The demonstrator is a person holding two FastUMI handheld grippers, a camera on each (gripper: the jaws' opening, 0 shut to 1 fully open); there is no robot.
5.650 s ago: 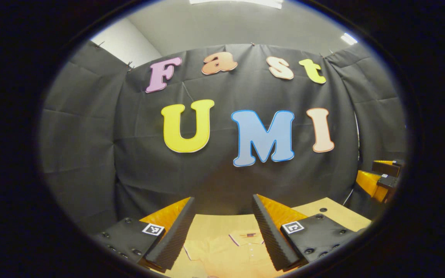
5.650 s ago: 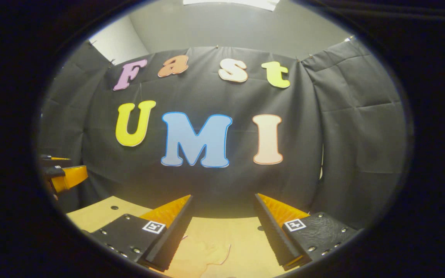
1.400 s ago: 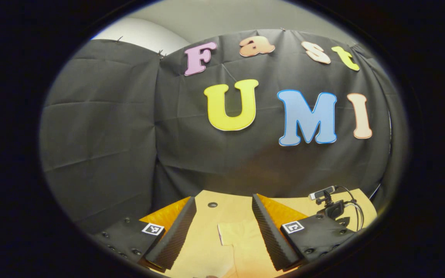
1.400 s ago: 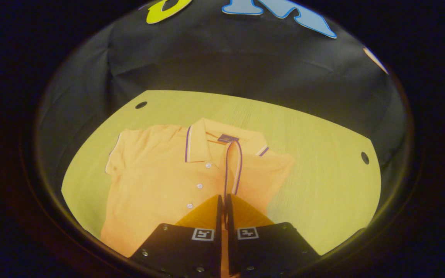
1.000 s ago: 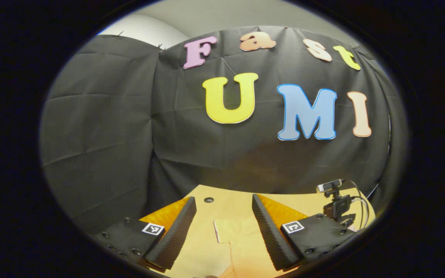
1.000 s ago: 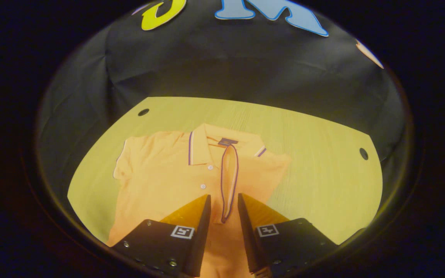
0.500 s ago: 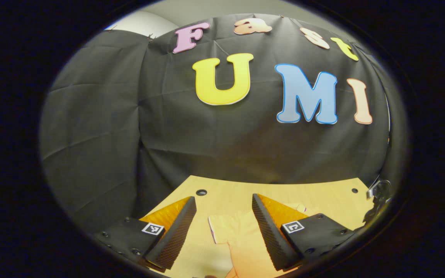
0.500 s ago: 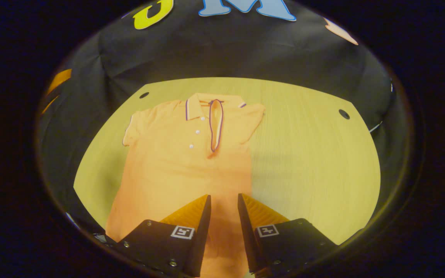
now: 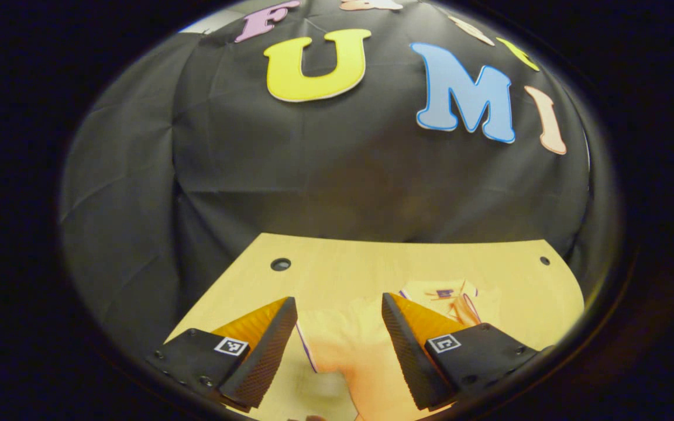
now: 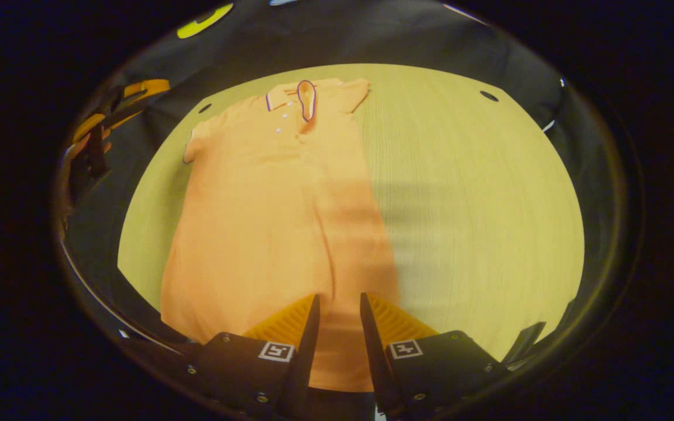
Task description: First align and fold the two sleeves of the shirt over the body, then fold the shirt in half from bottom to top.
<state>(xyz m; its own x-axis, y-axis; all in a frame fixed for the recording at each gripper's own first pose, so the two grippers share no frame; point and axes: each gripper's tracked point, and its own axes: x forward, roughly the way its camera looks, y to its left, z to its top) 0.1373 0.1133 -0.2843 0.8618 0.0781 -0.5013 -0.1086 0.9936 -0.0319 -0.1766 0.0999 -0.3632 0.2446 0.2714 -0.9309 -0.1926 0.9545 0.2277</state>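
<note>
1. We are viewing an orange polo shirt (image 10: 272, 199) lying flat on a light wooden table (image 10: 477, 193), collar toward the black cloth wall (image 9: 337, 175) and hem toward the near table edge.
2. We are seeing one sleeve (image 10: 306, 100) lying folded over the shirt's chest beside the collar, its purple-trimmed cuff forming a loop; the other sleeve (image 10: 199, 140) is lying spread out from the shirt's body.
3. We are looking along the right gripper (image 10: 338, 318), which is hanging above the shirt's hem with its fingers a narrow gap apart, clasping nothing.
4. We are looking along the left gripper (image 9: 337, 321), which is hovering over the spread sleeve (image 9: 328, 342) with its fingers wide apart and nothing between them.
5. We are also noting the left gripper (image 10: 120, 102) beyond the shirt's spread sleeve, off the table's edge.
</note>
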